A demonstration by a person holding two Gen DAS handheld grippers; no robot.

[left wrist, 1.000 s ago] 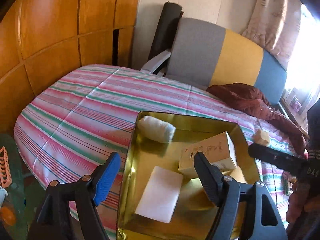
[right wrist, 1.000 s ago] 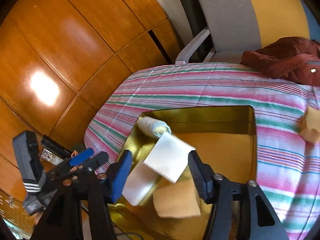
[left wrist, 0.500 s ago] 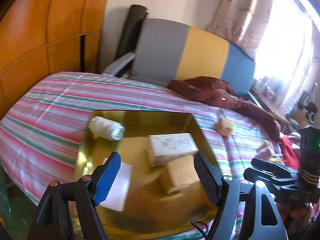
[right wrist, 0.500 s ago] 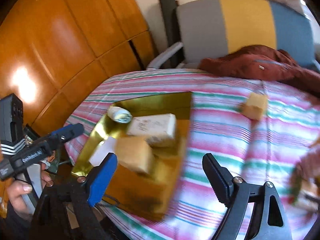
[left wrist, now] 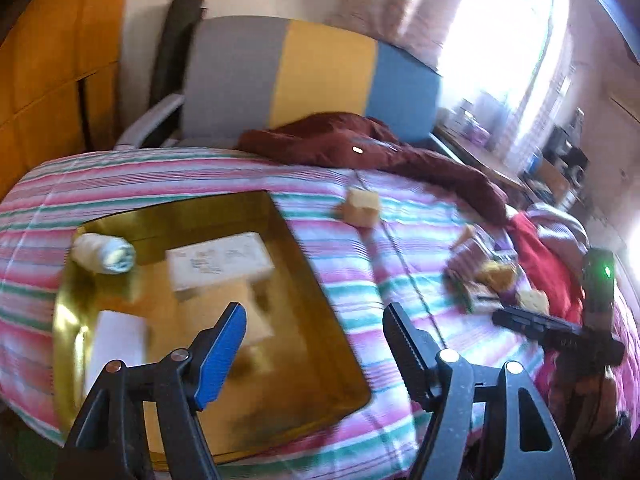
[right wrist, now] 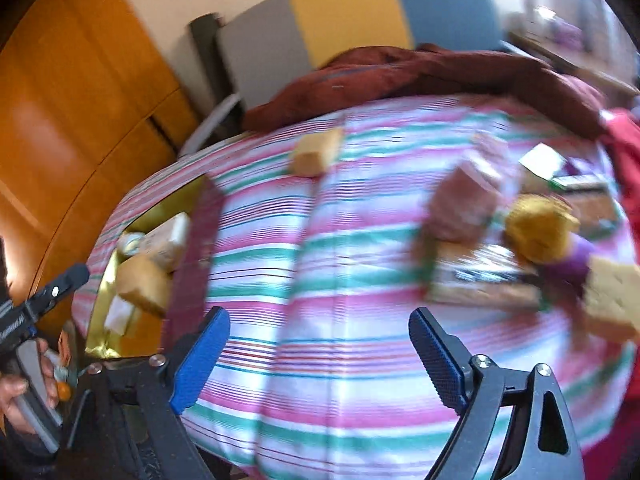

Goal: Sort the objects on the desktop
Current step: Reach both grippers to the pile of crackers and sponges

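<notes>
Grippers both empty now: right gripper (right wrist: 320, 356) has just been opening, jaws spread wide w/ nothing between them, only striped cloth (right wrist: 320, 264) below; left gripper (left wrist: 316, 344) has just closed a touch but is released too, hanging over the near right edge of the gold tray (left wrist: 320, 280). Tray already carries a white roll (left wrist: 102, 254), a white printed box (left wrist: 220, 264), a flat white pad (left wrist: 116, 340) and a tan block, blurred. Unsorted stuff sits on the cloth: one tan sponge-like cube (right wrist: 316, 152) alone, mid-cloth, near the dark red garment (right wrist: 400, 68); a cluster further right w/ a yellow crumpled lump (right wrist: 536, 232), a brownish pack (right wrist: 464, 204), flat cards or boxes and another tan block (right wrist: 612, 300) at the frame edge. Right view is heavily smeared, so exact lie of the cluster items can't be told. My read: step in hand is reaching for the next item, prob. w/ the right gripper. To do it well: pick one piece that stands apart, e.g. the lone cube, come down w/ jaws wide, straddle its flat sides, close gently since it looks soft and will squash. Avoid the overlapping cluster edge-on; a pad could drag a neighbour. Keep the left gripper out of the tray path.
</notes>
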